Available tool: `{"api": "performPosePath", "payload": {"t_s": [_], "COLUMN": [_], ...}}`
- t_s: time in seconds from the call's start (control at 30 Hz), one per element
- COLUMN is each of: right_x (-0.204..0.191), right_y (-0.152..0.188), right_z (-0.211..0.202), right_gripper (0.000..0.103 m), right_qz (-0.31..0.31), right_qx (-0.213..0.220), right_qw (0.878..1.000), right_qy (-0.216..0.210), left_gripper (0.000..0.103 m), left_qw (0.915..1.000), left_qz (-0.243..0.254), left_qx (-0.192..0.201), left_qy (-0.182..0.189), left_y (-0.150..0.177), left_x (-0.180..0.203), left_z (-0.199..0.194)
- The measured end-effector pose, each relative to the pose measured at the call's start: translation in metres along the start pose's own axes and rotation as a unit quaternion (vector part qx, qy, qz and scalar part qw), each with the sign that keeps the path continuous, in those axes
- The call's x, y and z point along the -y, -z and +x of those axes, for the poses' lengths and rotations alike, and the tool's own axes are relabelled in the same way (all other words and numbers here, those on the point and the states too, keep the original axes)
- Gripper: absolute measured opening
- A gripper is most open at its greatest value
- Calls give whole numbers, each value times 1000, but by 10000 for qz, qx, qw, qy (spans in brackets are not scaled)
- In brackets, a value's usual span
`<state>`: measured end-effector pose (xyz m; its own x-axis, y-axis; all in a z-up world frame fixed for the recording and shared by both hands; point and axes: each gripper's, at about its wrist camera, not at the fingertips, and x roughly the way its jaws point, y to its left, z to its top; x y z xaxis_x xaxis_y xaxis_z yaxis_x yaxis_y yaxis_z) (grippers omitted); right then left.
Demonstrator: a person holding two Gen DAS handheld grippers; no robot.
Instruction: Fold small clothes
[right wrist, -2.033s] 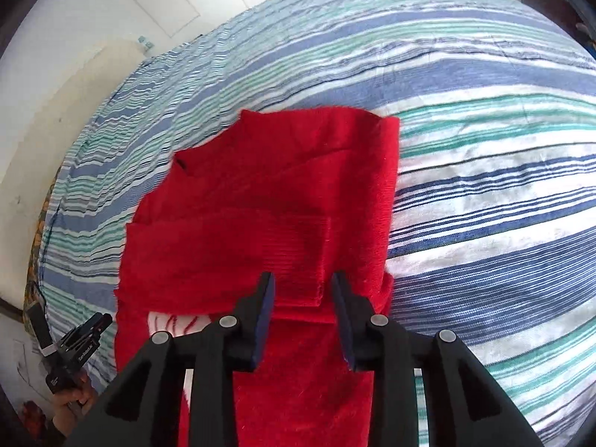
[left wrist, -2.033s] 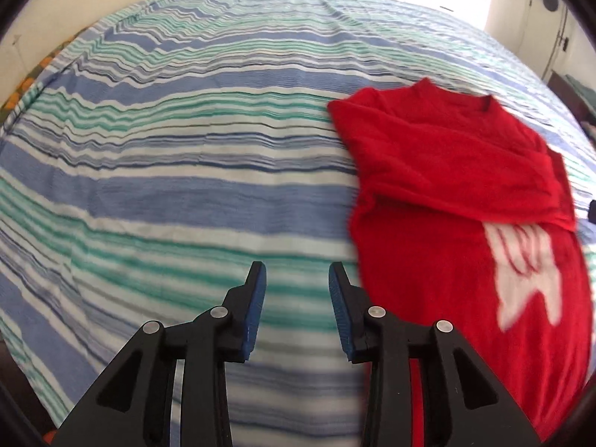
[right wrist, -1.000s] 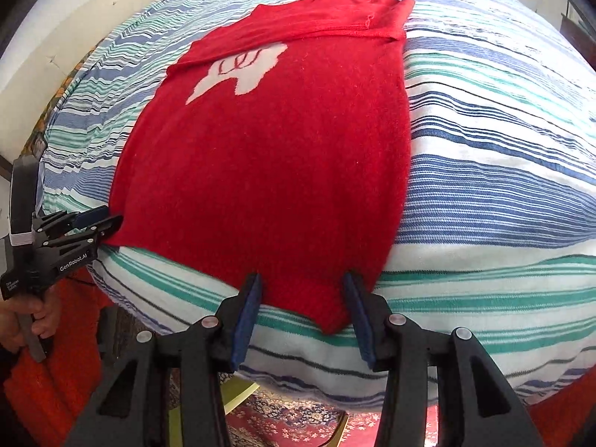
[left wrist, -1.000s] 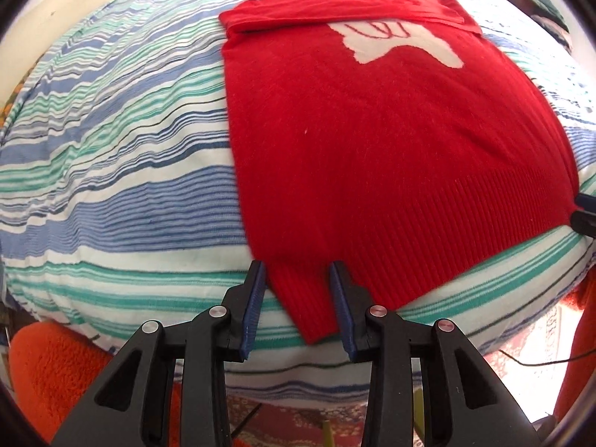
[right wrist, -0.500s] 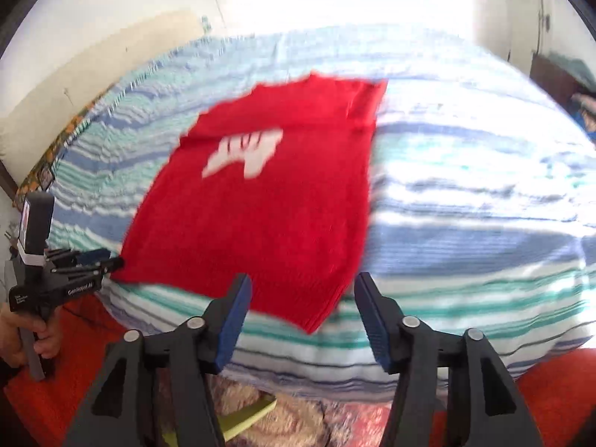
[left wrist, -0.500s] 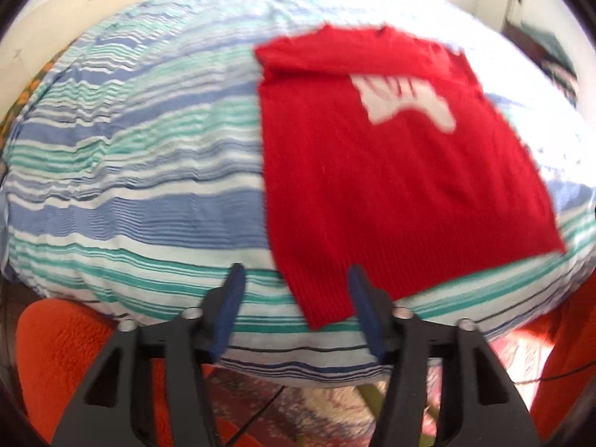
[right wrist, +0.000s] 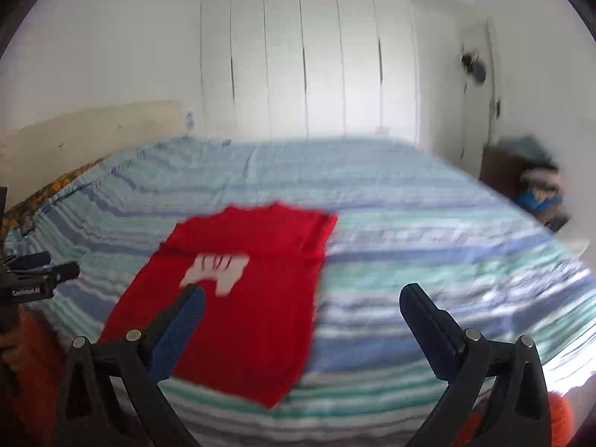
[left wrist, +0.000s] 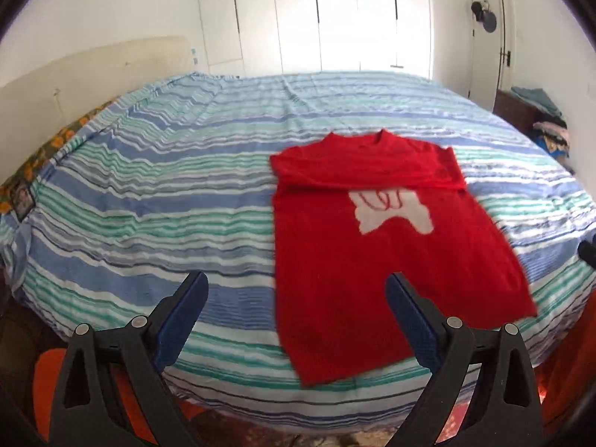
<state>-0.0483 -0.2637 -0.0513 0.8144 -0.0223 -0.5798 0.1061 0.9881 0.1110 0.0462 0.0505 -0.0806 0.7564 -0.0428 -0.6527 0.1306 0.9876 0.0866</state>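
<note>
The left gripper (left wrist: 296, 287) has its jaws spread wide, pinching nothing, and hangs above the near edge of the bed (left wrist: 149, 193). Between its 2 blue pads (left wrist: 182, 316) the lower left part of the red sweater (left wrist: 376, 260) shows, apart from both pads. The right gripper (right wrist: 301, 298) is likewise spread wide and empty; its view is blurred, with the sweater (right wrist: 238, 298) showing behind its left pad and striped bedding between the jaws.

The sweater lies flat on the striped bed cover, neck toward the far side, with its sleeves folded across the chest above a white motif (left wrist: 391, 212). Its hem reaches the near edge of the bed, and the lower left corner droops slightly over that edge. In the left view, its left side runs straight and its right side slants outward toward the hem.

Around it, a broad stretch of bare striped cover lies to the left and beyond the neck, with a narrower band on the right. White wardrobe doors (left wrist: 335, 18) stand behind the bed, a pale headboard (left wrist: 74, 74) is at the left, and a dark cabinet with piled clothes (left wrist: 544, 119) is at the right.
</note>
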Motion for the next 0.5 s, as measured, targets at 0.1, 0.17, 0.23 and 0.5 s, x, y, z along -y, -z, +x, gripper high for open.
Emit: {"api": "performPosePath", "payload": {"t_s": [0.1, 0.17, 0.23, 0.5], "right_x": [-1, -6, -8, -28], "right_y": [-8, -17, -22, -5], "right_z": [-9, -31, -35, -6], "right_gripper": [102, 103, 103, 103], "right_qz": [-68, -300, -391, -817], "right_qx": [259, 958, 1240, 590], "right_qw": [9991, 9923, 9883, 9939], "right_qy": [332, 719, 791, 443], "left_gripper": [96, 96, 96, 97], "left_qw": [9998, 9996, 9994, 9965], "left_qz": [-129, -222, -331, -568], "left_qx": [-133, -133, -41, -450], "left_qy": [-38, -59, -111, -425], "left_y": [17, 19, 16, 21], "left_x": [-10, -17, -23, -46], "left_z": [9, 9, 8, 29]}}
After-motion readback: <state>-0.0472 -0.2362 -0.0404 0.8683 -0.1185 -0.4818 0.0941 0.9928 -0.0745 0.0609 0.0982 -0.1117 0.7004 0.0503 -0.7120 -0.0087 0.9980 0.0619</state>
